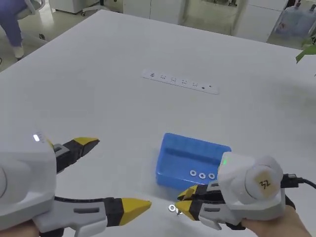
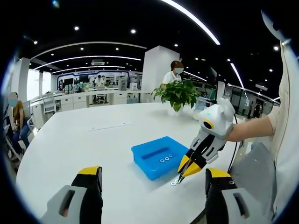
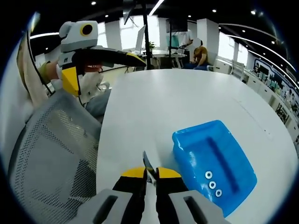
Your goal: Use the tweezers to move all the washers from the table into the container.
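While three washers (image 1: 202, 175) lie in a row inside the blue container (image 1: 170, 158), one loose washer (image 1: 172, 208) sits on the white table (image 1: 98, 89), just off the container's near wall. Tips of the tweezers (image 3: 147, 163) are right at that loose washer; can't tell if they pinch it or only touch it. Holding them, the right gripper (image 1: 182, 199) is clenched on the tweezers, jaws pressed together, angled down at the table beside the container's near corner. Off to the left, the left gripper (image 1: 124, 172) is released: jaws spread wide, nothing between them, hovering over the table apart from the container. Farther back on the table, a white power strip (image 1: 180, 81) lies well apart from the container. By the table's far edge in the left gripper view: a potted plant (image 2: 177, 93). At the table's near edge in the right gripper view: a grey mesh chair (image 3: 56, 154).
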Action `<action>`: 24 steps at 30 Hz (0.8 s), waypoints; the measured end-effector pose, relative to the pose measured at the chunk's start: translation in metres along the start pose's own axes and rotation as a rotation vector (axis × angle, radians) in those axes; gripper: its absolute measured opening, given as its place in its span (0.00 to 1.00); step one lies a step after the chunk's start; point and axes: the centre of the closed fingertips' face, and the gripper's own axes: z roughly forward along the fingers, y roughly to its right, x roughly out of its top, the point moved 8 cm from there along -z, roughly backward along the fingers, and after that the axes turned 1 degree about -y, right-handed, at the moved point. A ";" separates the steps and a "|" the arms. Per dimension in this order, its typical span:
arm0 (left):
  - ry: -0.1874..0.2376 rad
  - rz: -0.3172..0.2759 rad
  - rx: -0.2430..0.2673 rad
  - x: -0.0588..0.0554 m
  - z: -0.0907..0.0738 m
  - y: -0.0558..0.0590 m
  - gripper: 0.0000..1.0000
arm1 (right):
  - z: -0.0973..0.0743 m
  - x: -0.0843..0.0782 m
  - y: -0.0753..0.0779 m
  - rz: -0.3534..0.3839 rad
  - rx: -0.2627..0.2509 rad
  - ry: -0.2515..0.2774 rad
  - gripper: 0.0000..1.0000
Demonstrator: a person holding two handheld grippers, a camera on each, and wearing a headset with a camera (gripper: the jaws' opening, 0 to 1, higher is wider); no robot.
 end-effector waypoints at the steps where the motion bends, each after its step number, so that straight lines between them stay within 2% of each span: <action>1: 0.000 -0.001 0.001 0.000 0.000 0.000 0.93 | -0.001 -0.001 0.002 0.013 -0.005 0.008 0.03; 4: -0.001 -0.001 0.003 -0.001 -0.001 -0.001 0.93 | -0.003 -0.005 0.005 0.100 0.003 0.038 0.03; 7: -0.004 -0.003 0.007 -0.002 -0.002 -0.002 0.93 | -0.006 -0.007 0.007 0.110 0.000 0.037 0.04; 14: -0.004 -0.005 0.008 -0.003 -0.002 -0.001 0.93 | -0.008 -0.004 0.008 0.095 -0.019 0.041 0.04; 16: -0.002 -0.006 0.008 -0.003 -0.001 -0.001 0.93 | -0.006 -0.004 0.007 0.084 -0.012 0.027 0.04; 19: -0.005 -0.005 0.007 -0.003 -0.001 -0.001 0.93 | 0.000 -0.007 0.004 0.058 0.016 -0.025 0.04; 21: -0.006 -0.004 0.009 -0.003 -0.002 -0.002 0.93 | 0.000 -0.006 0.004 0.011 -0.010 -0.038 0.04; 24: -0.003 -0.009 0.012 -0.004 -0.002 -0.003 0.93 | 0.001 -0.005 0.004 0.019 -0.010 -0.028 0.03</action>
